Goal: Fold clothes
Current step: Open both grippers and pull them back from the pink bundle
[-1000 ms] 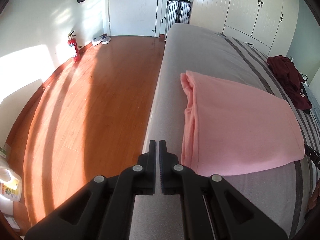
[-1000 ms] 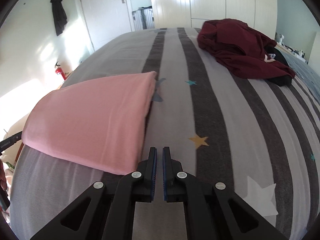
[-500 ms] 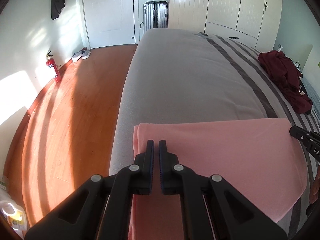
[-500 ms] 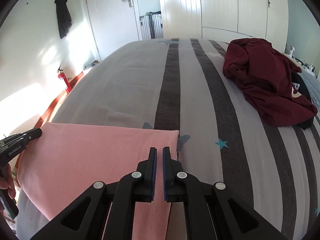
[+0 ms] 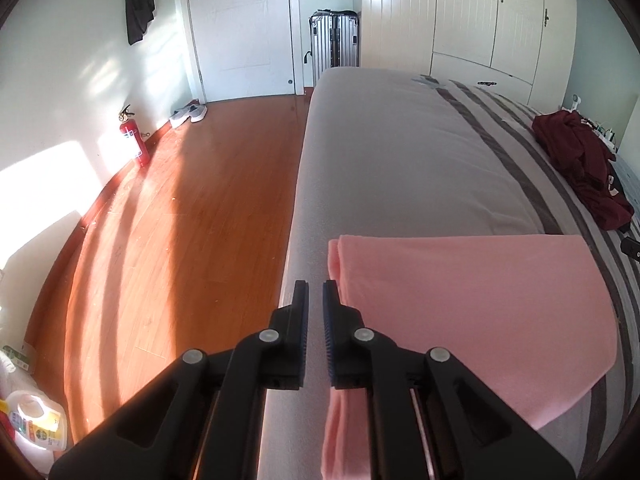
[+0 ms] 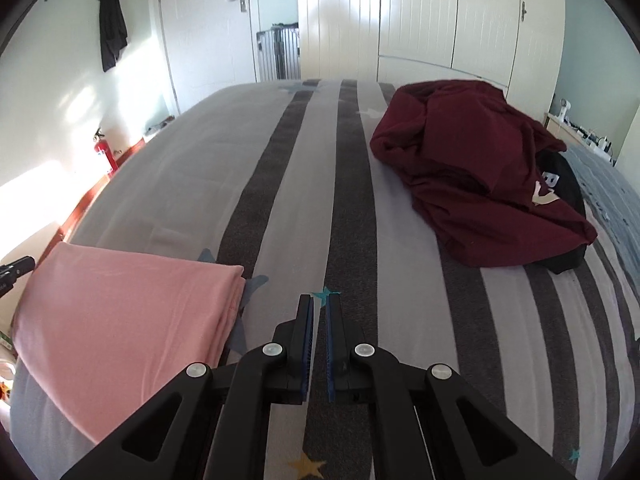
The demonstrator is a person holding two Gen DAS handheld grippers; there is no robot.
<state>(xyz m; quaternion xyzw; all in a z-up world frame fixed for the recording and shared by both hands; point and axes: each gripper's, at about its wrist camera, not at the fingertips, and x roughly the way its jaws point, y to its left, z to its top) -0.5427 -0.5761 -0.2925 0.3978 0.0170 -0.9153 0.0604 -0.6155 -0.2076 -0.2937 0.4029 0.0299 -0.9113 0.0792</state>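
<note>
A pink garment (image 5: pixel 460 300) lies folded into a flat rectangle near the left edge of the grey striped bed (image 5: pixel 400 152). My left gripper (image 5: pixel 315 286) hovers at the garment's left folded edge. Its jaws are opening, a narrow gap with nothing between them. In the right wrist view the pink garment (image 6: pixel 120 320) sits at the lower left. My right gripper (image 6: pixel 319 300) is shut and empty over bare striped cover to its right. A crumpled maroon garment (image 6: pixel 480 176) lies further back on the right.
Wooden floor (image 5: pixel 180 240) runs along the bed's left side, with a red fire extinguisher (image 5: pixel 134 138), shoes (image 5: pixel 188 114) and a detergent bottle (image 5: pixel 32 420). A silver suitcase (image 5: pixel 334 44), a white door and wardrobes stand at the far wall.
Both grippers rose and drew back off the pink garment. The left one now sits at its left edge with jaws slightly parted; the right one has shifted right onto bare cover.
</note>
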